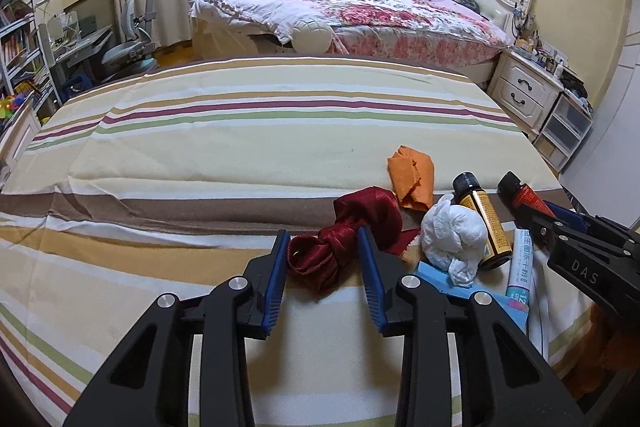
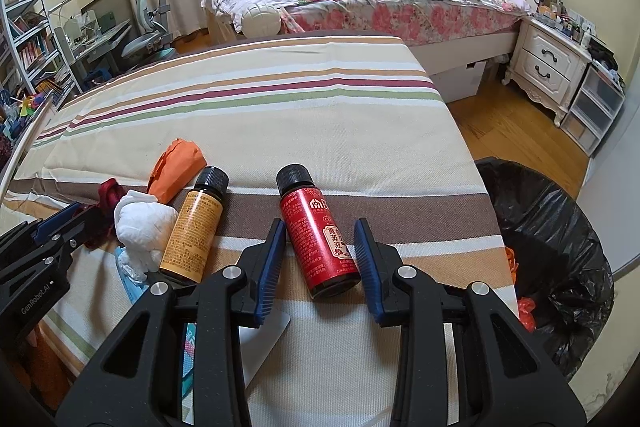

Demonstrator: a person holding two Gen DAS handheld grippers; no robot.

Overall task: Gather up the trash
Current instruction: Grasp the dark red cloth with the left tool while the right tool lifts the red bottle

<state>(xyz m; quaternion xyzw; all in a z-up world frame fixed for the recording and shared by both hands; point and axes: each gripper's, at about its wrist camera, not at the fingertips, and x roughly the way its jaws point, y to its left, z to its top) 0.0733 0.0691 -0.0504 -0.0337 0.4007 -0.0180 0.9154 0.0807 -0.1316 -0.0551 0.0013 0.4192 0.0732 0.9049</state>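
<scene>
Blue-padded jaws of the left gripper sit nearest the lens, closed against a crumpled dark red ribbon on the striped bedcover; the pads press its bunched folds from both sides. It looks light and limp, so it should squash rather than slip, though a loose tail may trail and drag on the cloth. To its right lie an orange paper scrap, a white tissue wad, and an amber bottle with a black cap, touching the tissue. The right gripper has its jaws clamped on a red bottle around the lower body, the cap pointing away; it seems rigid and smooth, perhaps glass, so a grip across the labelled middle is the safest hold and a drop onto the floor would be risky. The bed edge falls away just right of this bottle, and close beyond it stands a bin lined with a black bag, its mouth open with some orange bits already inside. Room between edge and bin is short and unobstructed; the two grippers stand near each other, so crossing paths could make them knock
</scene>
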